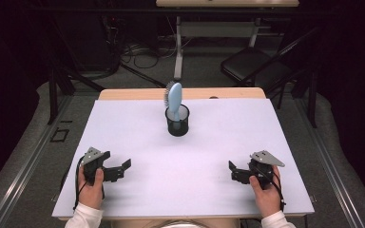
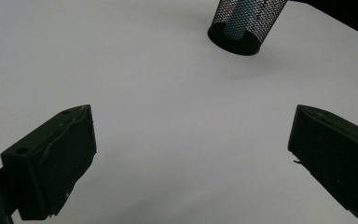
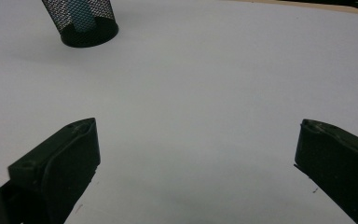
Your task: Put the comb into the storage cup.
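No text, label, brand, number or sign can be read on anything here

This looks like a lab or test room: a white-topped wooden table (image 1: 138,137), tangled black cables (image 1: 138,54) on grey carpet, a black folding chair (image 1: 254,64), dark surroundings.

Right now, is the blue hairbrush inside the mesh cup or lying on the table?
Inside. The blue hairbrush stands handle-down in the black mesh cup, its bristle head sticking up above the rim; its handle shows through the mesh.
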{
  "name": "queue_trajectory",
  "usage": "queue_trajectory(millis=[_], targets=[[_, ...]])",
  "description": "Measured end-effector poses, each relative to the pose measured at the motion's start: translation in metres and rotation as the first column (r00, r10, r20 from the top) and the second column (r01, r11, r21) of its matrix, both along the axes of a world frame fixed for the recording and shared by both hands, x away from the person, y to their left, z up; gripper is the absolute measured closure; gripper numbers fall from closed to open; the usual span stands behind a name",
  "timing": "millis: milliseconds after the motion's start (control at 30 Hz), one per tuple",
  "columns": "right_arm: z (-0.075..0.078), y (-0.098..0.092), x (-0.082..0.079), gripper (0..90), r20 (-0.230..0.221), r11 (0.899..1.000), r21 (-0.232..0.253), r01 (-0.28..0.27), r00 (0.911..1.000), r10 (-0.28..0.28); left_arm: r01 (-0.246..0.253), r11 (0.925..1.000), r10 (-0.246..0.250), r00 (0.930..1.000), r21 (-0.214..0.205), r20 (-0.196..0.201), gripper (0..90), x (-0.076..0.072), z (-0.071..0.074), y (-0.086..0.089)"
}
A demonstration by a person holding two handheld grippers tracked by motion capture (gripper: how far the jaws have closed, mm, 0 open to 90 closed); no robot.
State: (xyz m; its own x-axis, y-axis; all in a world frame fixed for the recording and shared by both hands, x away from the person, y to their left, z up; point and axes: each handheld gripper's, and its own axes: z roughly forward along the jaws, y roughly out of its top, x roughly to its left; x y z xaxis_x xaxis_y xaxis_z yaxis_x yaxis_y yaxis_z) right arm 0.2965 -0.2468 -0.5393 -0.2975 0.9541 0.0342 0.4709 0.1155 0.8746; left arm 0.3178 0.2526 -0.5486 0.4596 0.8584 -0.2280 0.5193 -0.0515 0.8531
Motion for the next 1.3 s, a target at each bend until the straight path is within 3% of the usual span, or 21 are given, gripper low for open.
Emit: queue_trajectory(millis=[1300], targets=[[-0.0046, -0.0053, 0.0016, 0.0, -0.015, 1.0, 0.016, 0.015, 0.9998, -0.015, -0.019, 0.9996, 0.018, 0.9998, -0.019, -0.011, 1.2, 0.0011, -0.0027, 0.0036]])
